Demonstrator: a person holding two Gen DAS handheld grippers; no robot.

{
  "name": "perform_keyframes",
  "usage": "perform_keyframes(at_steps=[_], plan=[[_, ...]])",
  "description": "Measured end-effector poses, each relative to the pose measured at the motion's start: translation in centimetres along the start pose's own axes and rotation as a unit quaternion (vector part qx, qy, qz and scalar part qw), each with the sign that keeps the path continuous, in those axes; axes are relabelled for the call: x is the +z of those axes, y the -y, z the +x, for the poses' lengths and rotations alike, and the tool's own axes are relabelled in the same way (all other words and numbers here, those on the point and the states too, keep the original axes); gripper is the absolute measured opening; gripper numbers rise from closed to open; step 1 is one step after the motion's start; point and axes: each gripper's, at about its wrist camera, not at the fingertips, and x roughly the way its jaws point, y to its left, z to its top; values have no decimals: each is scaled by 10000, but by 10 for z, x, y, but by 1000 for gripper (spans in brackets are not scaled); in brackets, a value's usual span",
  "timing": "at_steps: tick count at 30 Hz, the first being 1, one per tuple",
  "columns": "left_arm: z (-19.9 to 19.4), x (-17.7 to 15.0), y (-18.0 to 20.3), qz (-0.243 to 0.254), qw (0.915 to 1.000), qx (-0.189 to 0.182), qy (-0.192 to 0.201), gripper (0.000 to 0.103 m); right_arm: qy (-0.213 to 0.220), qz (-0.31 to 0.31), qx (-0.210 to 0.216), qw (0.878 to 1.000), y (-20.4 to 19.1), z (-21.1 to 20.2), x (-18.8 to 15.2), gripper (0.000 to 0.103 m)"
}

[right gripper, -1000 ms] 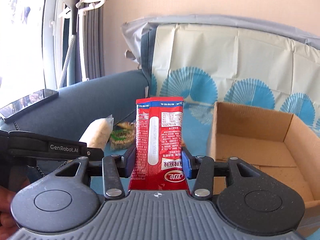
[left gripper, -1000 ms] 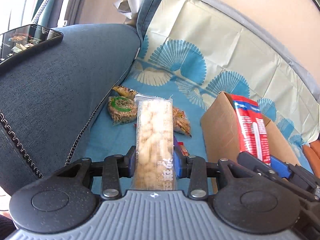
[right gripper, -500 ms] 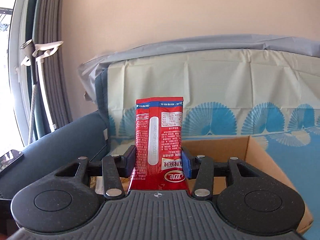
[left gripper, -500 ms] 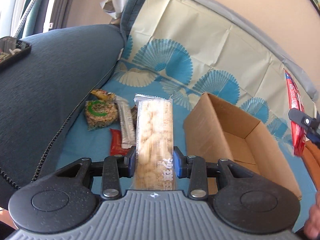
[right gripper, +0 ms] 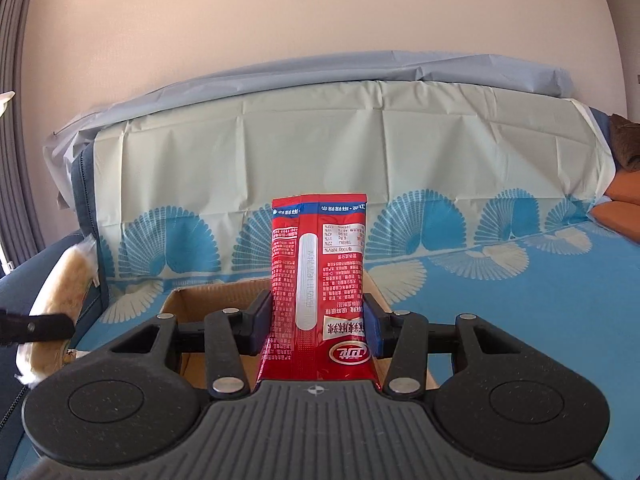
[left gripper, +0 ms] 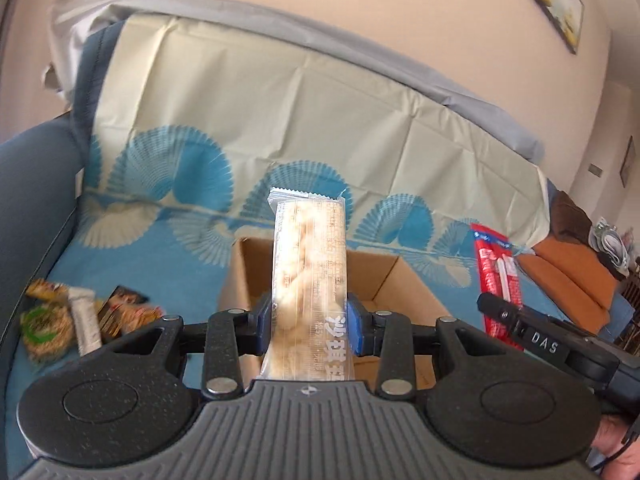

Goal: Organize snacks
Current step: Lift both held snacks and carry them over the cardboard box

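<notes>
Both grippers have moved over the cardboard box [left gripper: 404, 280] on the sofa. Left gripper [left gripper: 309, 330] squeezes the clear snack pack [left gripper: 308, 264]. Right gripper [right gripper: 316, 330] squeezes the red snack pack [right gripper: 320, 280].

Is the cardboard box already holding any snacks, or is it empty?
Cannot tell fully. The visible part of the cardboard box shows bare walls, but the left gripper and its pale snack bar hide most of the floor.

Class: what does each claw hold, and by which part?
Left claw grips the clear snack bar packet near its lower end; right claw grips the red packet near its lower end.
</notes>
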Motion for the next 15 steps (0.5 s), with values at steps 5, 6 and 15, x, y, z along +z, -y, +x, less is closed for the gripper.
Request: perform_keyframes(at_steps=[5,6,15], plan=[[18,-19,14,260,9992,-127,275,40,-155,124,-153,9997,14,7,-1,48],[26,-22,13,104,9999,-94,52,40,-172,83,-179,9997,14,9,-2,48],[61,-19,5,-319,9989,-73,-330,40,-311,-269,-272,9988,9,23,-4,48]])
